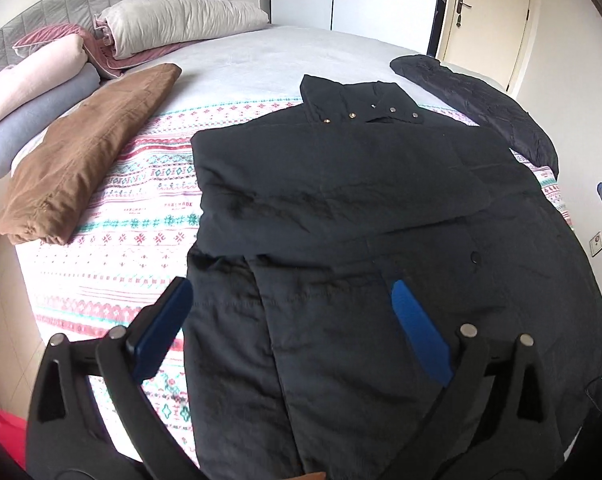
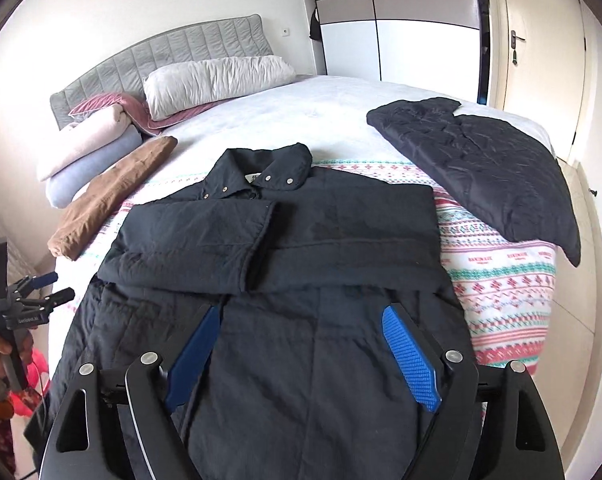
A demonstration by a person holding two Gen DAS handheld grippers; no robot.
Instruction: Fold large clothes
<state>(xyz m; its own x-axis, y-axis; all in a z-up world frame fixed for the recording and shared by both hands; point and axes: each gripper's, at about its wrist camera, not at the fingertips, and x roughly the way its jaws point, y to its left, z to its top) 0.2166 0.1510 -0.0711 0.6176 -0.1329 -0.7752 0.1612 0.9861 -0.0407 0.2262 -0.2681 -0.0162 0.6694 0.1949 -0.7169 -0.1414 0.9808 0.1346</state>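
Observation:
A large black coat [image 1: 341,200] lies face up on the patterned blanket, collar with brass snaps at the far end, both sleeves folded across its chest; it also shows in the right wrist view [image 2: 301,240]. My left gripper [image 1: 291,292] is open and empty, hovering above the coat's lower left part. It also shows at the left edge of the right wrist view [image 2: 55,286], held in a hand. My right gripper [image 2: 301,312] is open and empty above the coat's lower middle.
A folded brown garment [image 1: 89,152] lies left of the coat. A folded black quilted jacket [image 2: 485,168] lies to the right, near the bed's edge. Rolled blankets [image 1: 33,96] and a pillow [image 1: 181,20] sit by the grey headboard [image 2: 161,52].

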